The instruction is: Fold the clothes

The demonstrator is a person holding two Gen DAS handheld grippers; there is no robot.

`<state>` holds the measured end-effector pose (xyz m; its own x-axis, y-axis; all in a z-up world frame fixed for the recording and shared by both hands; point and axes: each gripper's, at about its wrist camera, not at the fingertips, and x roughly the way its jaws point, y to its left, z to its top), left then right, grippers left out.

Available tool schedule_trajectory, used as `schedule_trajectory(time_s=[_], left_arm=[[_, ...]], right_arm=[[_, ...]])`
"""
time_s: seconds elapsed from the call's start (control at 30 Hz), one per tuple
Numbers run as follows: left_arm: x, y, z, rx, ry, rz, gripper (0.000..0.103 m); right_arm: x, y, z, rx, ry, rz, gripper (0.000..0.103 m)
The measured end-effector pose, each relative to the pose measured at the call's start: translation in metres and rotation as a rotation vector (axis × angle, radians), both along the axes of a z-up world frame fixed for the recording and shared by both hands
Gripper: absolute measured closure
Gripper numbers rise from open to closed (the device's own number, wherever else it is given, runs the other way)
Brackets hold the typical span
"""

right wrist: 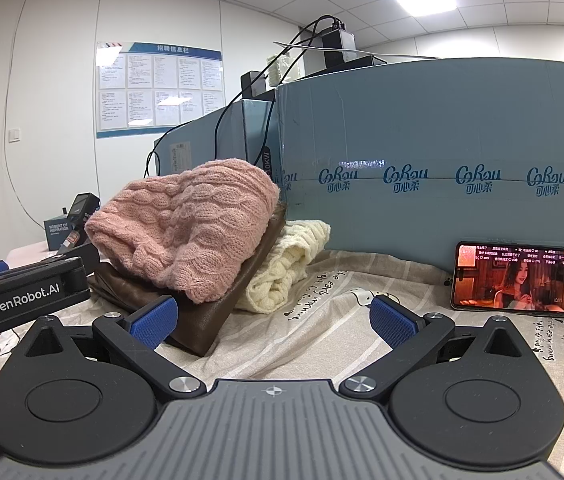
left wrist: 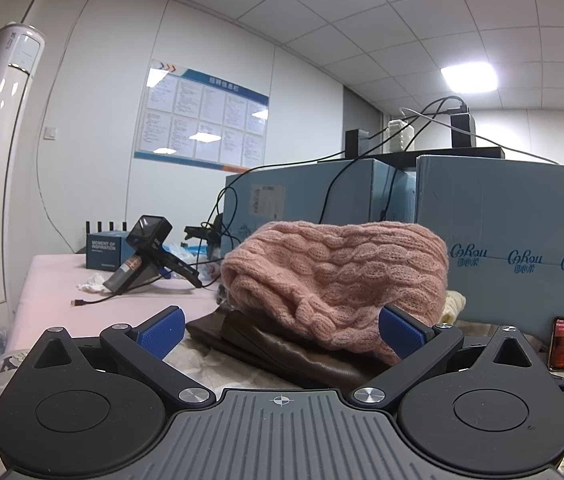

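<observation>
A folded pink cable-knit sweater point(left wrist: 334, 276) point(right wrist: 185, 232) lies on top of a folded brown garment point(left wrist: 282, 348) point(right wrist: 205, 316). A folded cream knit point(right wrist: 286, 260) lies beside them on the right, under the brown garment's edge; a bit of it shows in the left wrist view point(left wrist: 454, 304). My left gripper point(left wrist: 279, 330) is open and empty, low in front of the pile. My right gripper point(right wrist: 273, 320) is open and empty, just right of the pile above the printed sheet point(right wrist: 342, 320). The left gripper's body point(right wrist: 21, 292) shows at the left of the right wrist view.
Big blue cardboard boxes point(left wrist: 514, 240) point(right wrist: 442, 160) stand right behind the pile. A phone point(right wrist: 516, 278) with a lit screen leans on the box at the right. A handheld device point(left wrist: 149, 252), a small box point(left wrist: 105, 252) and cables lie at the back left.
</observation>
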<state>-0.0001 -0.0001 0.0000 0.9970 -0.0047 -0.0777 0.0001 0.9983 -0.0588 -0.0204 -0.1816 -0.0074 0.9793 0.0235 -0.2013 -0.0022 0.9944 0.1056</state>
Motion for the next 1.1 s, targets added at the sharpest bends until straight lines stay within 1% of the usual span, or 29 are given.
schedule_trajectory(time_s=[0.73, 0.97, 1.1], left_arm=[[0.000, 0.000, 0.001, 0.002, -0.010, -0.003, 0.000], [-0.009, 0.001, 0.000, -0.006, -0.060, -0.053, 0.000], [-0.014, 0.004, 0.001, -0.030, -0.085, -0.060, 0.000]], right_arm=[[0.000, 0.001, 0.000, -0.009, 0.002, -0.003, 0.000], [-0.001, 0.002, 0.000, -0.015, -0.009, -0.008, 0.000], [-0.003, 0.004, 0.001, -0.030, -0.020, -0.018, 0.000]])
